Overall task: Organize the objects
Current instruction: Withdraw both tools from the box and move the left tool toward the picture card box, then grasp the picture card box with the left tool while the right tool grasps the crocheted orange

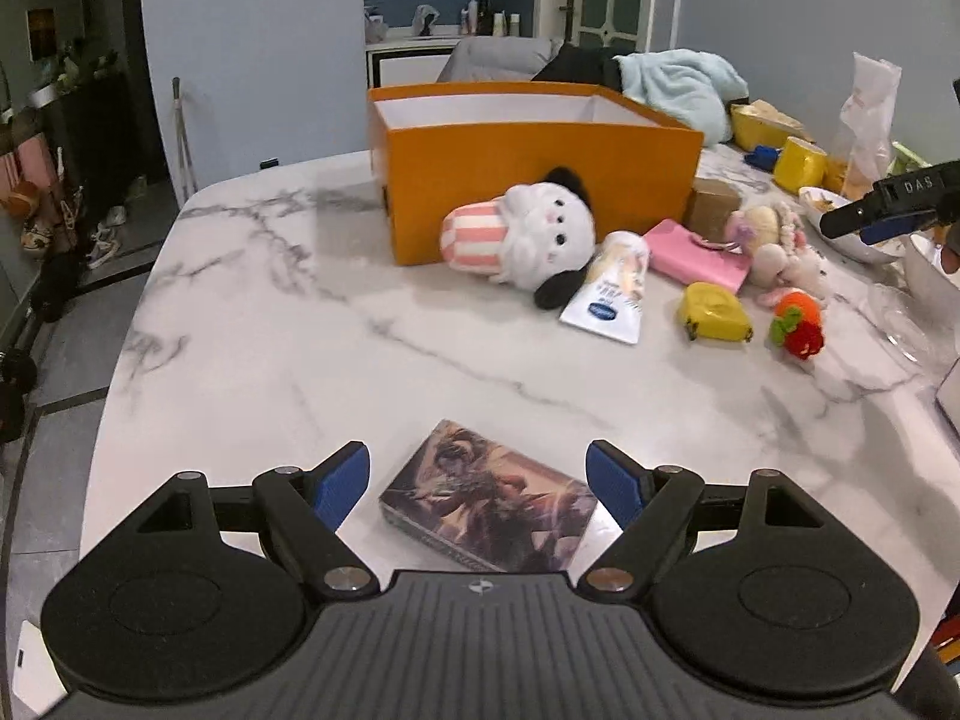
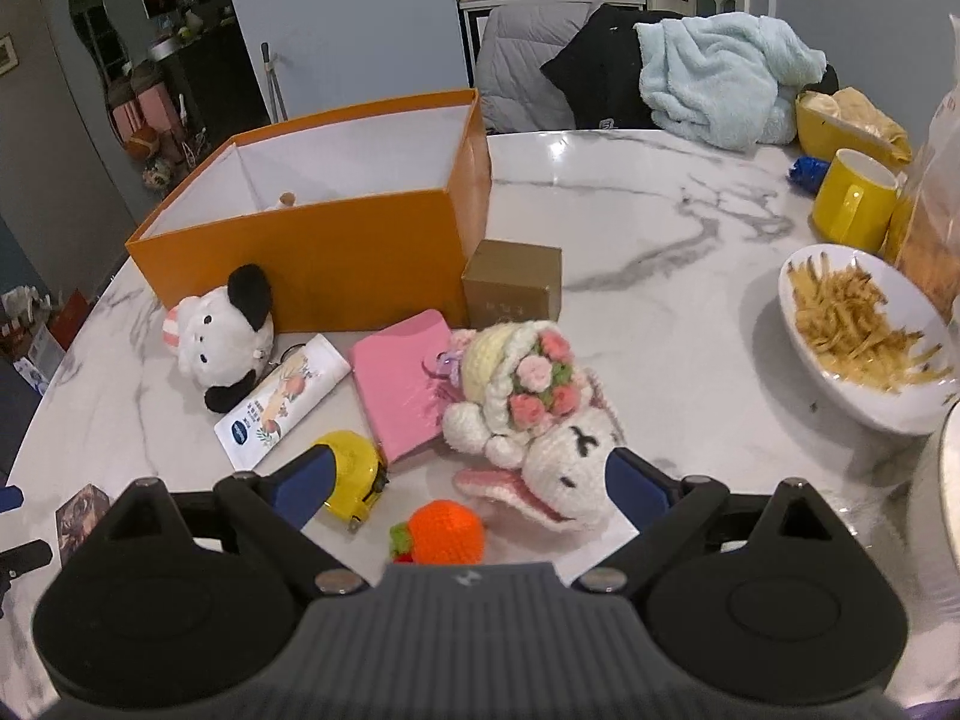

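The left gripper [image 1: 477, 489] hangs with its jaws spread wide on either side of a flat rectangular card box with dark fantasy artwork [image 1: 489, 501], which lies near the front edge of the white marble counter [image 1: 252, 324]; the blue pads have not touched it. The step in hand looks like the pickup of this box. Next the jaws must close across its narrow sides, then carry it to the open orange cardboard box [image 1: 528, 180] toward the counter's far edge. The right gripper [image 2: 465, 489] is likewise released, holding nothing, poised over an orange crocheted fruit [image 2: 444, 531] and a white crocheted doll with a flower crown [image 2: 540, 420].
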